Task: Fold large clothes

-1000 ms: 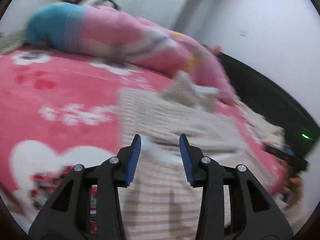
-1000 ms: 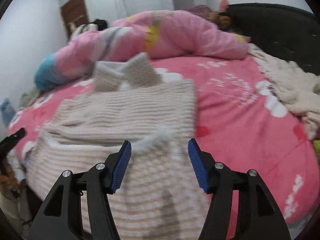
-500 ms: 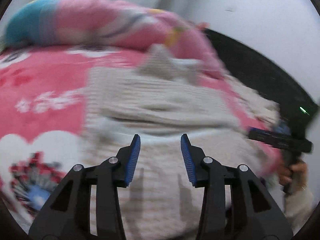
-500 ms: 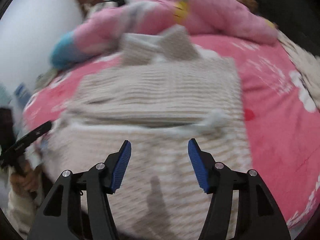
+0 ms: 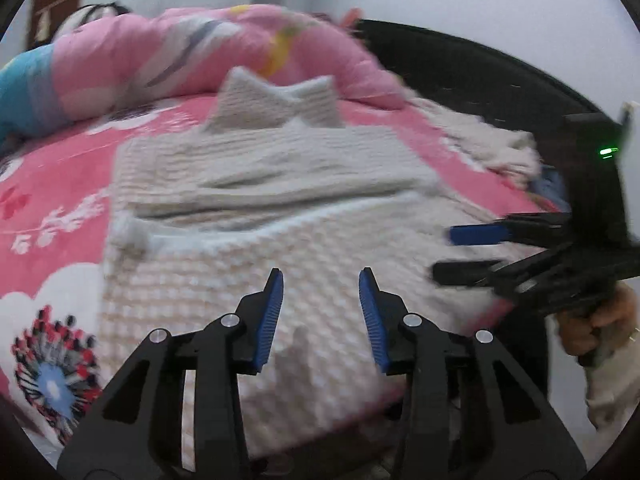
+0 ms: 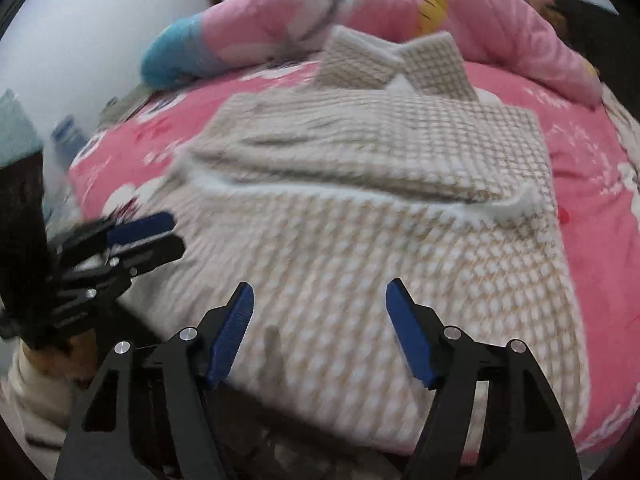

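A large beige-and-white checked knit garment (image 5: pixel 280 184) (image 6: pixel 380 216) lies flat on the pink bed. Its collar is at the far end, its sleeves are folded across the middle, and its hem is at the near edge. My left gripper (image 5: pixel 320 280) hovers over the lower part; its jaws are closing a little with nothing between them. My right gripper (image 6: pixel 320 286) hangs over the same lower part, its jaws opening, also with nothing between them. In the left wrist view the right gripper (image 5: pixel 460 254) reaches in from the right. In the right wrist view the left gripper (image 6: pixel 176 232) comes in from the left.
A rolled pink and blue quilt (image 5: pixel 200 52) lies behind the collar. A black headboard (image 5: pixel 460 76) and a cream fringed blanket (image 5: pixel 492 144) are at the right. The pink sheet (image 5: pixel 52 200) shows around the garment. A hand (image 5: pixel 592 320) holds the right gripper off the bed's near edge.
Both grippers have swung in over the garment's lower half, so each now shows large in the other's view. The right jaws stand wider than before.
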`<control>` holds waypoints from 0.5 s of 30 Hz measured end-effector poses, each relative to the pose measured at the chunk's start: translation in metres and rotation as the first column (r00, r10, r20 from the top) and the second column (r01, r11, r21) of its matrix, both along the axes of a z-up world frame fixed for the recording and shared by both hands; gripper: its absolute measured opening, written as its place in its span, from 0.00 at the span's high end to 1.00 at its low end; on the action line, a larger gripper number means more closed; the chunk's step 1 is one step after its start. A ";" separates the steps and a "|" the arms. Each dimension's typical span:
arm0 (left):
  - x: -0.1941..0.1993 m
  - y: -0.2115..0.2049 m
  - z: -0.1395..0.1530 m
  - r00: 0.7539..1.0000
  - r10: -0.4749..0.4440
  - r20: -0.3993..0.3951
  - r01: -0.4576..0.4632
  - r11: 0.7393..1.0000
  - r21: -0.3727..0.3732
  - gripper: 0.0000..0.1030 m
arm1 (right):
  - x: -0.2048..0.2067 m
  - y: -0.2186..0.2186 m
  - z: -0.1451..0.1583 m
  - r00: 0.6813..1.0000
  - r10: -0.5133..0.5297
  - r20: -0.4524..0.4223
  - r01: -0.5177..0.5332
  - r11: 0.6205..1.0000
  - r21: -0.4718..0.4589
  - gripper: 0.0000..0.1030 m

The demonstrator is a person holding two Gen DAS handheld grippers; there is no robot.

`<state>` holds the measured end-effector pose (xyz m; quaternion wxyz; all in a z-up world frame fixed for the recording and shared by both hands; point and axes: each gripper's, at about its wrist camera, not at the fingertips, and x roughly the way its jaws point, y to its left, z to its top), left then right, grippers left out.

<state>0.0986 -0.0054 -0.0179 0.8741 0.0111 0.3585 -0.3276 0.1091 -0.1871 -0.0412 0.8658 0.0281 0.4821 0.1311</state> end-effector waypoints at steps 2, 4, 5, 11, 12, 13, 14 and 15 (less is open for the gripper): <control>0.000 -0.012 -0.020 0.999 0.030 -0.021 -0.028 0.995 0.092 0.59 | 0.005 0.005 -0.029 0.998 -0.020 -0.051 0.017 0.999 -0.043 0.34; 0.014 -0.019 -0.054 0.993 0.087 -0.077 -0.071 0.980 0.185 0.59 | 0.013 0.004 -0.047 0.998 -0.022 -0.052 0.020 0.999 -0.034 0.27; 0.016 -0.016 -0.056 0.993 0.096 -0.073 -0.085 0.986 0.144 0.59 | 0.013 0.004 -0.044 0.999 -0.027 -0.047 0.026 0.999 -0.026 0.27; -0.021 0.005 -0.017 0.999 0.035 -0.027 -0.033 0.998 0.058 0.61 | -0.029 0.000 -0.001 0.999 -0.029 0.026 0.030 0.998 -0.051 0.31; -0.029 0.006 -0.016 1.000 0.015 -0.019 -0.014 0.998 0.059 0.60 | -0.029 0.001 -0.006 0.999 -0.035 0.018 0.036 0.997 -0.073 0.31; -0.034 0.005 -0.022 0.999 0.007 -0.035 -0.004 0.997 0.073 0.58 | -0.027 -0.001 -0.013 0.999 -0.044 0.004 0.044 0.994 -0.097 0.31; -0.033 0.000 -0.031 0.999 0.016 -0.051 -0.011 0.995 0.097 0.56 | -0.023 -0.001 -0.025 0.998 -0.057 -0.015 0.054 0.991 -0.125 0.31; -0.030 -0.003 -0.046 0.996 0.036 -0.081 -0.025 0.991 0.133 0.56 | -0.018 -0.001 -0.040 0.998 -0.062 -0.029 0.057 0.989 -0.138 0.29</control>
